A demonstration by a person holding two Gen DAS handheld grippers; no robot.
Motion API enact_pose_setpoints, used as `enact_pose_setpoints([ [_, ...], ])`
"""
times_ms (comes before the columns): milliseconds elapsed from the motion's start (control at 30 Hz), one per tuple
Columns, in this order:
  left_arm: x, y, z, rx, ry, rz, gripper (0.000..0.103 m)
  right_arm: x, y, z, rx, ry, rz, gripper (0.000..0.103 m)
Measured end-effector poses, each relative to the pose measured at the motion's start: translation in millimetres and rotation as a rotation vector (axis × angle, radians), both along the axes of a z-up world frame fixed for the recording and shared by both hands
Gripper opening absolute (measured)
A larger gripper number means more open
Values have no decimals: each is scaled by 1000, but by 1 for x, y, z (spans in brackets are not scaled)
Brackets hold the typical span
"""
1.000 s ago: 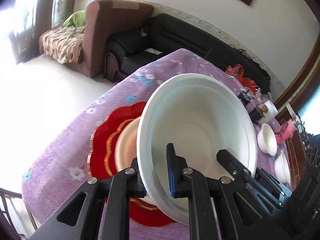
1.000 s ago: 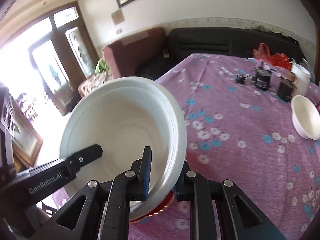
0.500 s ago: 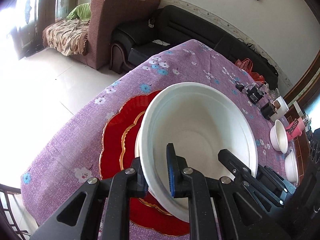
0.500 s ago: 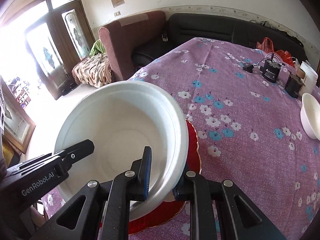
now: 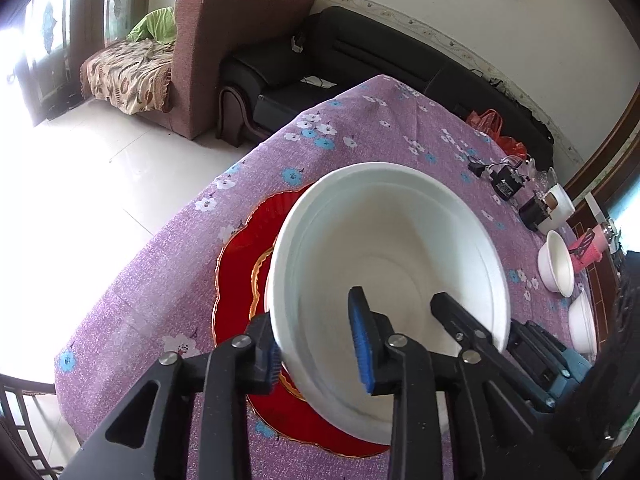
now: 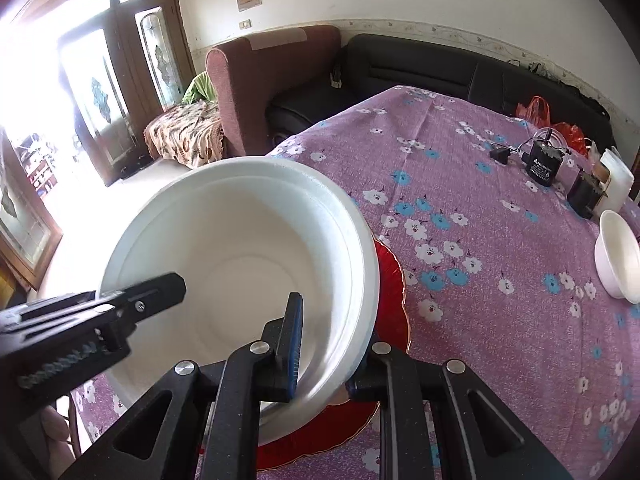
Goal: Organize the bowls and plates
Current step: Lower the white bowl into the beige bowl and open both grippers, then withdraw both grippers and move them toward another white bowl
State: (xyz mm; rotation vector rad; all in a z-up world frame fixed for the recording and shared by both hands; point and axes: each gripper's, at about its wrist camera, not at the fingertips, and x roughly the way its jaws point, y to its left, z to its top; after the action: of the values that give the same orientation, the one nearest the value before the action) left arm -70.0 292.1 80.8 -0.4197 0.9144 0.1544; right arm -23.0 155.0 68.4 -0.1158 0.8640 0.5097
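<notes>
A large white bowl [image 5: 384,264] sits on the stacked red plates [image 5: 236,264] near the table's corner; it also shows in the right wrist view [image 6: 240,248], over the red plates [image 6: 390,280]. My left gripper [image 5: 316,352] straddles the bowl's left rim with its jaws spread apart, pads off the wall. My right gripper [image 6: 324,356] straddles the opposite rim, jaws also parted. Two small white bowls [image 5: 556,264] [image 5: 582,328] stand at the far right of the table.
The table wears a purple flowered cloth [image 6: 480,240]. Black power adapters [image 6: 540,164], a white cup [image 6: 618,184] and a pink item [image 5: 586,252] sit at the far side. A brown armchair [image 5: 224,52] and a black sofa [image 5: 380,60] stand beyond.
The big bowl has come down onto the red plates. Both grippers' jaws have opened off its rim.
</notes>
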Motion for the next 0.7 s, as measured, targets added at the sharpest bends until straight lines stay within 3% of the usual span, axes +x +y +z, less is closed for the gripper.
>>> enact_pose_setpoints([
  [67, -4, 5, 4, -3, -17, 25, 65, -1, 2, 0, -13, -1, 1, 17],
  [100, -10, 11, 8, -12, -51, 54, 69, 0, 2, -1, -23, 2, -7, 17],
  [333, -22, 44, 15, -79, -116, 166, 72, 11, -7, -3, 27, 41, -14, 19],
  [400, -23, 45, 16, -82, -124, 172, 72, 11, -8, 0, 49, 41, -12, 26],
  [467, -25, 46, 18, -78, -133, 173, 72, 9, -9, 5, 77, 31, -12, 46],
  [567, -27, 44, 22, -59, -145, 170, 73, 4, -10, 13, 93, -9, -22, 64],
  [700, -31, 39, 28, -7, -164, 177, 74, -4, -13, 26, 91, -66, -31, 66],
])
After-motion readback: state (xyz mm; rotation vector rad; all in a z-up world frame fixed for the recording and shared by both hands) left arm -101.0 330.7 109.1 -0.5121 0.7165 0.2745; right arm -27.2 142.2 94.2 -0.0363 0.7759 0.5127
